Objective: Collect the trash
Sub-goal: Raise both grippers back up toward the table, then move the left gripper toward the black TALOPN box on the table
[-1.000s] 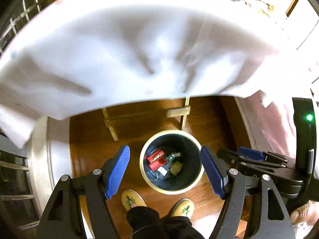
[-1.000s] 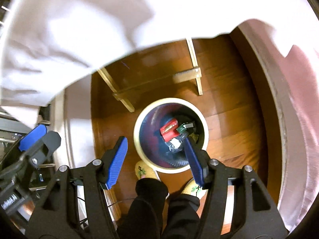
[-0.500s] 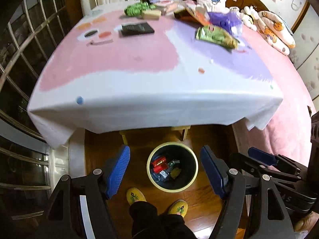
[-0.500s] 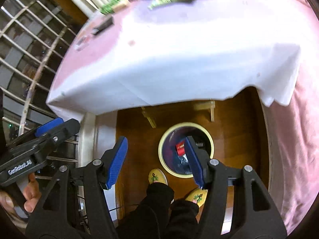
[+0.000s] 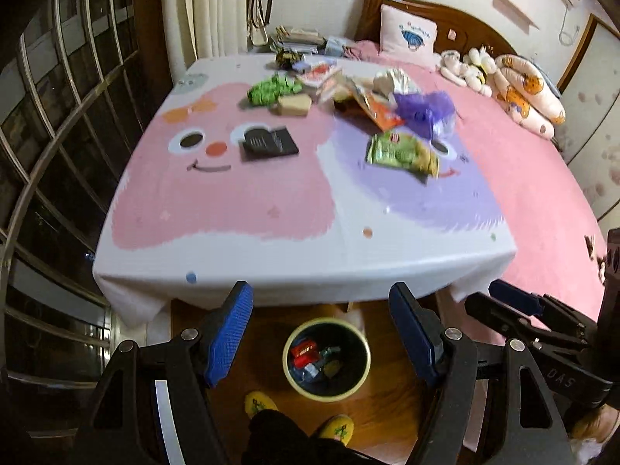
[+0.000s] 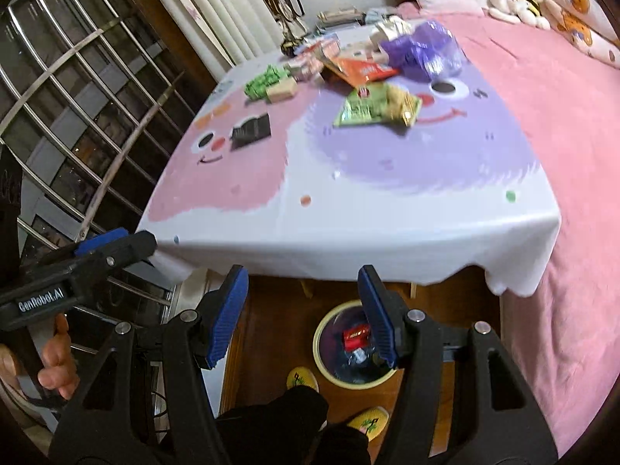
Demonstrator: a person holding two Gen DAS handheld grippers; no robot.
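A round bin with a cream rim stands on the wood floor under the table's near edge and holds several wrappers; it also shows in the right wrist view. On the table lie a green snack bag, a black packet, a crumpled green wrapper, a purple bag and an orange wrapper. My left gripper is open and empty above the bin. My right gripper is open and empty at the table's near edge.
The table wears a pink, purple and white cloth. A pink bed with plush toys lies on the right. A barred window is on the left. My slippered feet stand by the bin.
Both grippers have risen from low over the bin, below the cloth's edge, to above table height. The table top with its trash has come into view. Both stay open.
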